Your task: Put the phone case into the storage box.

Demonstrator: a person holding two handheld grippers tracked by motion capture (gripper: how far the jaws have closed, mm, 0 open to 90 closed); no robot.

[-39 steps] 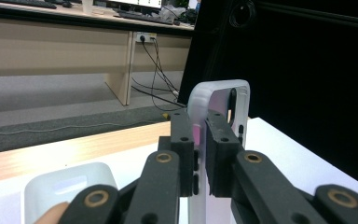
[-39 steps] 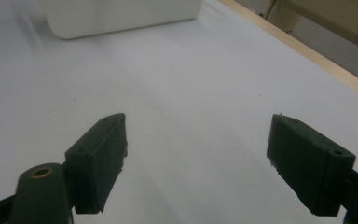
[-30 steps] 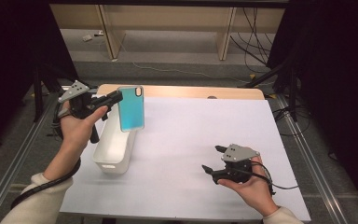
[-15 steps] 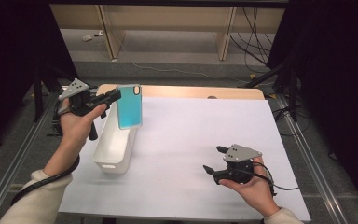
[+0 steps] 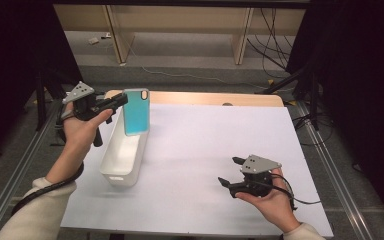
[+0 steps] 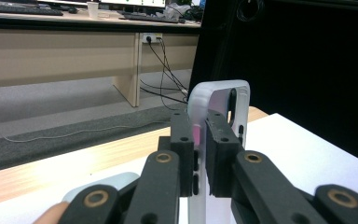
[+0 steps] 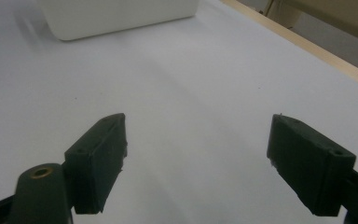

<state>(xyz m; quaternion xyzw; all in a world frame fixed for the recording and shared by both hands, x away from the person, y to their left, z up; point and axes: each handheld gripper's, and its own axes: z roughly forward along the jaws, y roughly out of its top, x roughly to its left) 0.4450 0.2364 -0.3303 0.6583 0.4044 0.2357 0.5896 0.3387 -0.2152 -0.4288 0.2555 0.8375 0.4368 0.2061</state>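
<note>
High view: we hold the left tongs (image 5: 121, 100) clamped on the edge of a teal phone case (image 5: 136, 111), upright in the air over the far end of the white bin (image 5: 122, 159). Left gripper view confirms both pads (image 6: 184, 135) pressing the case. Right tongs (image 5: 228, 171) gape wide, empty, low over the white bench (image 5: 205, 140).

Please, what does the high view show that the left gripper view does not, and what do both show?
High view alone: the teal back of the phone case hanging upright over the far end of the white bin, and the right tool with its jaws apart, low over the white sheet.

Left gripper view alone: the case's thin edge pinched between the two pads and its pale inner side.

Both: the left tool shut on the case.
</note>
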